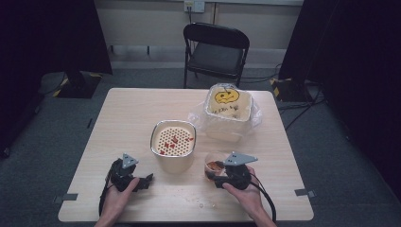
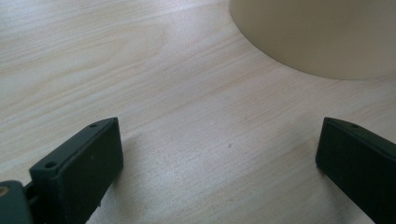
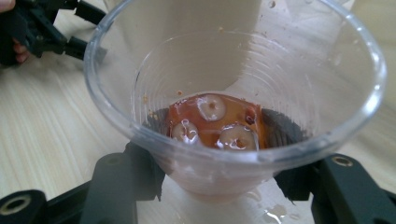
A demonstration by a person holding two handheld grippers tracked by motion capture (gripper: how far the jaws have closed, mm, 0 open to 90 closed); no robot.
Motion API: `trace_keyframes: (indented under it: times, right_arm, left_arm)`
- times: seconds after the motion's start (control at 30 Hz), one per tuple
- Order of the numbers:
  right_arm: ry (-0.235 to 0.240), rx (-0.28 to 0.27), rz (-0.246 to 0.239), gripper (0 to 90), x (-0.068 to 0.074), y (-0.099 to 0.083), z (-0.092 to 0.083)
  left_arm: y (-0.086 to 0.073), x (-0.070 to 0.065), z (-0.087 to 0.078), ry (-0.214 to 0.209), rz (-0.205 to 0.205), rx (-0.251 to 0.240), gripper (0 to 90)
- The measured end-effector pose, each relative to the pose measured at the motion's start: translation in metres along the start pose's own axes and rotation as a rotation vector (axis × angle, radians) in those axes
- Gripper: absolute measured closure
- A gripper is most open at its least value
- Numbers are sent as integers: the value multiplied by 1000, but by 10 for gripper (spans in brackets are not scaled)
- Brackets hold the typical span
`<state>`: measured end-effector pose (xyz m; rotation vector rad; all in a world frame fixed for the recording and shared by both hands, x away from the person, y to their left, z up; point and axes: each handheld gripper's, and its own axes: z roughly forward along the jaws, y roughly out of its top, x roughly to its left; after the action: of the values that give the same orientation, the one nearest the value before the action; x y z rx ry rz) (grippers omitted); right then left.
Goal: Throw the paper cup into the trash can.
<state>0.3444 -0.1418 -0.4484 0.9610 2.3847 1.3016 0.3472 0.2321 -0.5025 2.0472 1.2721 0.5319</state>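
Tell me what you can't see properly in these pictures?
- Cup base: right gripper view, hidden by the right claw squeezing it.
- Strainer bits: high view, too small to identify.
- Pot: left gripper view, cut off by the top edge.
- Writing on the tub: high view, too small.

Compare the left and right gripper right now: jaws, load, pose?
The left gripper has its jaws wide open with nothing between them; the right gripper is closed on a clear plastic cup holding reddish liquid. The left gripper sits beside the cream strainer container; the right gripper sits on that container's other side. Both are hand-held over the wooden table.
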Motion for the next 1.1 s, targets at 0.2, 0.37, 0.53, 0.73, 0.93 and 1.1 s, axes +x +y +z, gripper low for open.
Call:
trace_keyframes:
  times: [0.2,0.37,0.53,0.73,0.93,1.1]
  right_arm:
    - [-20,-23,0,456,-4,12,-5]
    - [-37,-26,-11,457,-3,25,-8]
    - [-55,-25,-28,457,-1,40,-12]
    - [-66,-34,-33,457,-1,56,-15]
    - [-77,-43,-48,458,0,68,-15]
    - [-100,-41,-88,463,2,82,-16]
  left_arm:
    - [0,0,0,0,4,3,3]
    - [0,0,0,0,5,3,3]
    - [0,0,0,-2,2,3,3]
    - [0,0,0,0,5,4,3]
    - [0,0,0,0,5,4,3]
    - [0,0,0,0,5,4,4]
